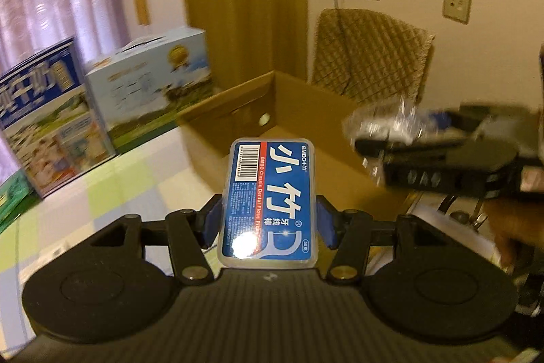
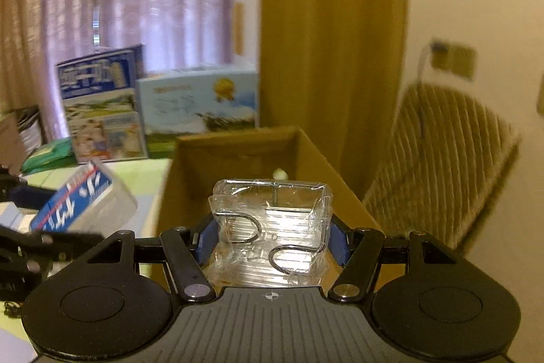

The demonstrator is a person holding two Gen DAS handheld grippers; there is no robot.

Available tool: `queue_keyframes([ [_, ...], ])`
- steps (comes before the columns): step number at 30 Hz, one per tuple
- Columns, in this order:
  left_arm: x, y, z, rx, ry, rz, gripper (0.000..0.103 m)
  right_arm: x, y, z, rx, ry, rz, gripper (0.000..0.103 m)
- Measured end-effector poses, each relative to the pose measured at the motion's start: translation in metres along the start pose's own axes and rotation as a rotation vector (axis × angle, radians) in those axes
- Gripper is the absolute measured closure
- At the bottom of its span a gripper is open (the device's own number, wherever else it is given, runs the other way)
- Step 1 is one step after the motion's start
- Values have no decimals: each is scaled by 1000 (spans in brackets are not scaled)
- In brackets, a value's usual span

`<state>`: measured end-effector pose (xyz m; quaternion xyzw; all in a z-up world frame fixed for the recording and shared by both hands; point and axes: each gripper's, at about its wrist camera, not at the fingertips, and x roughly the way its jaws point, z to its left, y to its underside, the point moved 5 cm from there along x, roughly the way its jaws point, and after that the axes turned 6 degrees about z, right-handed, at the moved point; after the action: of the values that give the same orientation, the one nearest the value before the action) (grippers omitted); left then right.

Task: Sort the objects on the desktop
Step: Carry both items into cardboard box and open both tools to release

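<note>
Carrying two items toward the open cardboard box [image 1: 306, 138] looks like the step in hand; the left gripper [image 1: 268, 220] has its jaws pinching a blue dental floss pick case [image 1: 268, 203] by its long sides, held above the near edge of the box; the right gripper [image 2: 272, 240] has its jaws clamped on a clear plastic packet of metal hooks [image 2: 272, 227], poised over the box opening. Both things sit off the tabletop [image 1: 102, 193], in the air, close to each other; the case shows at the left of the right wrist view, just beside the box wall. The next move, as I judge it, calls for lowering each item past the rim and spreading the jaws, one gripper at a time so they do not knock together. Two printed cartons [image 1: 149, 73] stand at the far left, clear of the path; a chair with a woven cover [image 1: 370, 56] stands behind the box; the box flap on the left is the nearest obstacle.
</note>
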<state>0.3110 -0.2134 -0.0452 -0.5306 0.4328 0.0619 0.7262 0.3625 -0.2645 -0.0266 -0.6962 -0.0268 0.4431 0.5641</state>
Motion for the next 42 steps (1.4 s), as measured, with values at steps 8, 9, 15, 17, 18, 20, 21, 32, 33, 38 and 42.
queue_keyframes([
  [8, 41, -19, -24, 47, 57, 4, 52, 11, 2, -37, 52, 13, 26, 41],
  [9, 45, -19, -25, 45, 60, 4, 52, 13, 2, -37, 58, 11, 28, 41],
  [15, 61, -20, -27, 19, 96, -5, 51, 16, 2, -36, 68, 0, 31, 41],
  [17, 66, -21, -25, -13, 114, -16, 50, 16, 2, -35, 67, -4, 33, 41],
  [18, 68, -22, -24, -23, 117, -17, 48, 17, 2, -35, 66, -7, 34, 41],
  [20, 67, -22, -22, -21, 110, -21, 48, 17, 2, -34, 66, -9, 35, 41],
  [21, 67, -22, -21, -20, 103, -23, 48, 17, 2, -34, 67, -10, 36, 41],
  [32, 48, -9, -5, -39, 51, -18, 48, 18, 3, -25, 56, -35, 48, 41],
  [33, 48, -8, -5, -40, 51, -16, 48, 19, 3, -24, 51, -37, 51, 41],
  [38, 45, -1, -2, -39, 46, -6, 48, 22, 4, -17, 32, -17, 58, 36],
  [42, 42, 2, 3, -52, 42, -7, 47, 18, 1, -13, 24, -1, 19, 21],
])
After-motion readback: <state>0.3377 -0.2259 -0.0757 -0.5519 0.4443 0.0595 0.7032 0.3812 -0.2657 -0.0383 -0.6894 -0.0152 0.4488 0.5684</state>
